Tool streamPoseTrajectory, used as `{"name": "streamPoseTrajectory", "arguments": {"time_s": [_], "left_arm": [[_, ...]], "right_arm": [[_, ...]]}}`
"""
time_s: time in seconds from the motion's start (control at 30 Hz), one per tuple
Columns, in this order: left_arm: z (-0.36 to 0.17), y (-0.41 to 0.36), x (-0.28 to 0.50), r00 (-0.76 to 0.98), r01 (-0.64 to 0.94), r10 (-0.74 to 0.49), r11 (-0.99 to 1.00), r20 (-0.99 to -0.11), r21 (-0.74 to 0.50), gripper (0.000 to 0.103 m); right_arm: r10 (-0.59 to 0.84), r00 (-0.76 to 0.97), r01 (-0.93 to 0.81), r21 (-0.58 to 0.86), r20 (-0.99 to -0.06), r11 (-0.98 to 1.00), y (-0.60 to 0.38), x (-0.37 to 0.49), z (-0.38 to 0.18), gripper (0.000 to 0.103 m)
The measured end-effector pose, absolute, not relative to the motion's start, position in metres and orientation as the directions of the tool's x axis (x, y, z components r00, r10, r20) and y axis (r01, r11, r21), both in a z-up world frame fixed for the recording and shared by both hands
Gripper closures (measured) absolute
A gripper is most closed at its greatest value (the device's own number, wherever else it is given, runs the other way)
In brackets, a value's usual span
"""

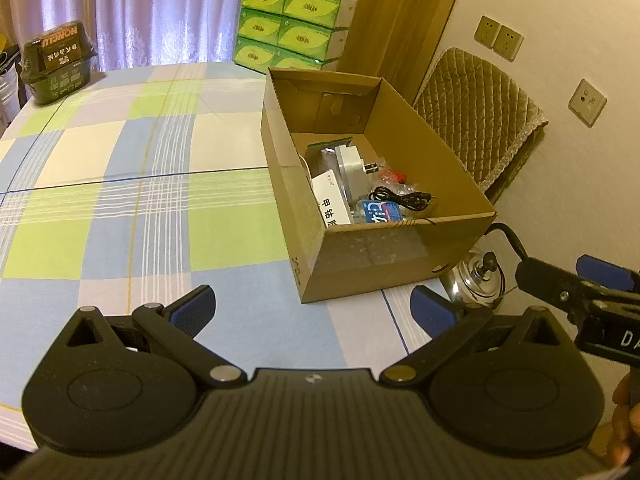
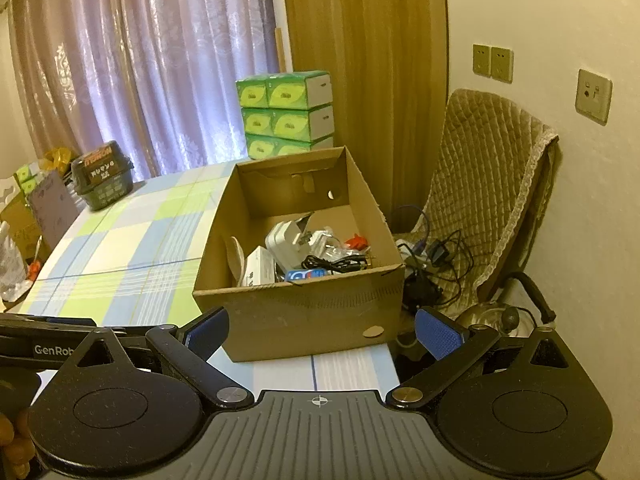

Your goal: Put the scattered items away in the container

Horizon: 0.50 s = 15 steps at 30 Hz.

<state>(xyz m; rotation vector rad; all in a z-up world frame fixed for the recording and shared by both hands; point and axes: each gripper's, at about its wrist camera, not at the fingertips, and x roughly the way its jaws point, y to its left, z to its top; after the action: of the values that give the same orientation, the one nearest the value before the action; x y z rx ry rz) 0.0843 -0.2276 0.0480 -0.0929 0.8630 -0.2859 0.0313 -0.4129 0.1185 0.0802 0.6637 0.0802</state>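
An open cardboard box (image 1: 400, 248) (image 2: 304, 312) stands on the right side of the checked tablecloth (image 1: 132, 200). Inside it lie a white plug adapter (image 1: 352, 168) (image 2: 288, 244), a black cable (image 1: 404, 200) (image 2: 336, 264), a white packet (image 1: 332, 204), a blue pack (image 1: 380, 212) and a small red item (image 1: 394, 177) (image 2: 356, 243). My left gripper (image 1: 316, 308) is open and holds nothing, just short of the box's near left corner. My right gripper (image 2: 320, 332) is open and holds nothing too, in front of the box's near wall; it also shows at the right edge of the left wrist view (image 1: 580, 280).
A dark green box (image 1: 56, 64) (image 2: 102, 180) sits at the table's far left. Stacked green tissue boxes (image 1: 292, 24) (image 2: 284, 116) stand behind the table. A padded chair (image 2: 480, 200) with tangled cables (image 2: 432, 256) and a steel kettle (image 1: 478, 280) (image 2: 496, 320) are to the right.
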Motion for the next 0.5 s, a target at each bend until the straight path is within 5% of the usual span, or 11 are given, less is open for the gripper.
{"name": "streamPoseTrajectory", "arguments": {"time_s": [0.5], "left_arm": [[0.047, -0.209, 0.072, 0.634, 0.198, -0.267, 0.963, -0.726, -0.181, 0.001]], "right_arm": [[0.104, 0.79, -0.078, 0.069, -0.605, 0.995, -0.4, 0.028, 0.125, 0.0]]}}
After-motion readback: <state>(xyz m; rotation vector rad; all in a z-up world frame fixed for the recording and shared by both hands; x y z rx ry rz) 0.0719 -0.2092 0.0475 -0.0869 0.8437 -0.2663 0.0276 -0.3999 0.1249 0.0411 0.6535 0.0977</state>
